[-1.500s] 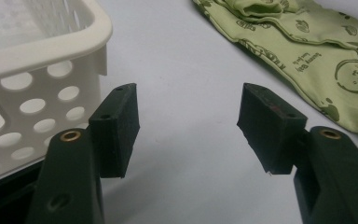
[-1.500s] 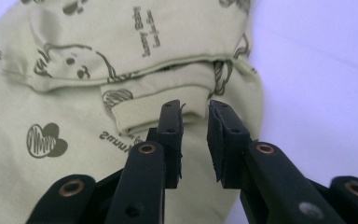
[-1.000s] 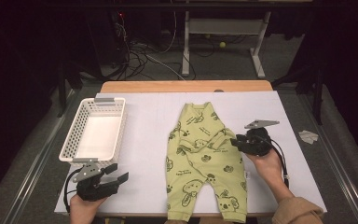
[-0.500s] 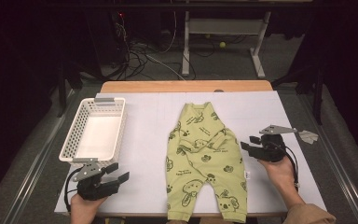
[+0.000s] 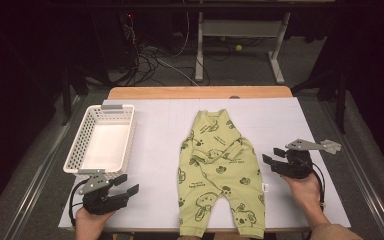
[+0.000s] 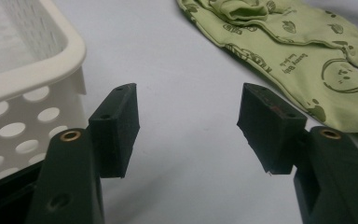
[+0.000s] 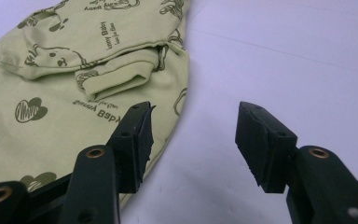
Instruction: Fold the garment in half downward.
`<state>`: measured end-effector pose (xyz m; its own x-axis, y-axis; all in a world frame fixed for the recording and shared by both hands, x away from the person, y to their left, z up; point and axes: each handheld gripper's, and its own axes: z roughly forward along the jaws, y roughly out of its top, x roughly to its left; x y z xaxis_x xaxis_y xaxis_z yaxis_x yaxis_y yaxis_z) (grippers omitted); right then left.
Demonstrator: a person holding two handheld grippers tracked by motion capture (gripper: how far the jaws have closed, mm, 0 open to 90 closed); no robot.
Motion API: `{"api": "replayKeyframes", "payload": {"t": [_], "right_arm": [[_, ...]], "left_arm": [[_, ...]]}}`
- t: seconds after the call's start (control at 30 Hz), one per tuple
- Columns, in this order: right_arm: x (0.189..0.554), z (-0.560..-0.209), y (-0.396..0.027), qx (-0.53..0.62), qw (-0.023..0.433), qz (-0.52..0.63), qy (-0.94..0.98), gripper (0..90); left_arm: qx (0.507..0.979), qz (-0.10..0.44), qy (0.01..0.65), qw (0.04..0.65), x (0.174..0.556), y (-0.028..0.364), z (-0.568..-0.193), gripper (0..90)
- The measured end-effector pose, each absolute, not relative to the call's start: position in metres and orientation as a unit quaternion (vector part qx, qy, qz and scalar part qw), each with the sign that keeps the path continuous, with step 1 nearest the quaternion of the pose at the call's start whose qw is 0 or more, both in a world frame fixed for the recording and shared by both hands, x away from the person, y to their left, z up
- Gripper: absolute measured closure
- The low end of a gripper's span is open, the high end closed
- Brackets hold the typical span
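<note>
The baby suit [image 5: 221, 170] lies flat on the bench [image 5: 290, 120]. Both tongs, left [image 5: 122, 185] and right [image 5: 274, 157], are released; the right have just been opening, probably beside the suit.

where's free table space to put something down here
Bare strips: between the white basket and the green baby romper, and between the romper and the table's right edge, above the right tongs. The middle is taken by the romper.

Plenty of open table [image 5: 155, 150] between the white basket [image 5: 101, 140] at 9 o'clock and the green romper [image 5: 220, 175] in the middle. Bare strip at 3 o'clock too, with 1 grey plate [image 5: 330, 146] on its edge.
</note>
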<state>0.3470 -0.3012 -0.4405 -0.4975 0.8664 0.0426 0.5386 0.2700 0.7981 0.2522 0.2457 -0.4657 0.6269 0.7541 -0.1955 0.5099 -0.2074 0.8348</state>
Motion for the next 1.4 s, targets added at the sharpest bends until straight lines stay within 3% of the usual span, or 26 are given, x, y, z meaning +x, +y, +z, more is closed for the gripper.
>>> {"api": "replayKeyframes", "payload": {"t": [0.27, 0.67, 0.87, 1.4], "right_arm": [[0.339, -0.439, -0.311, 0.451, 0.204, 0.412, 0.765, 46.0], [0.327, -0.446, -0.318, 0.443, 0.204, 0.439, 0.754, 42.9], [0.346, -0.447, -0.307, 0.456, 0.168, 0.463, 0.741, 43.0], [0.392, -0.442, -0.269, 0.455, 0.185, 0.397, 0.775, 42.7]], "left_arm": [[0.781, 0.127, 0.391, 0.47, 0.266, 0.227, -0.454, 35.8], [0.797, 0.106, 0.371, 0.466, 0.322, 0.159, -0.433, 35.9], [0.81, 0.065, 0.41, 0.413, 0.357, 0.14, -0.445, 35.7], [0.802, 0.035, 0.454, 0.386, 0.412, 0.133, -0.444, 35.6]]}}
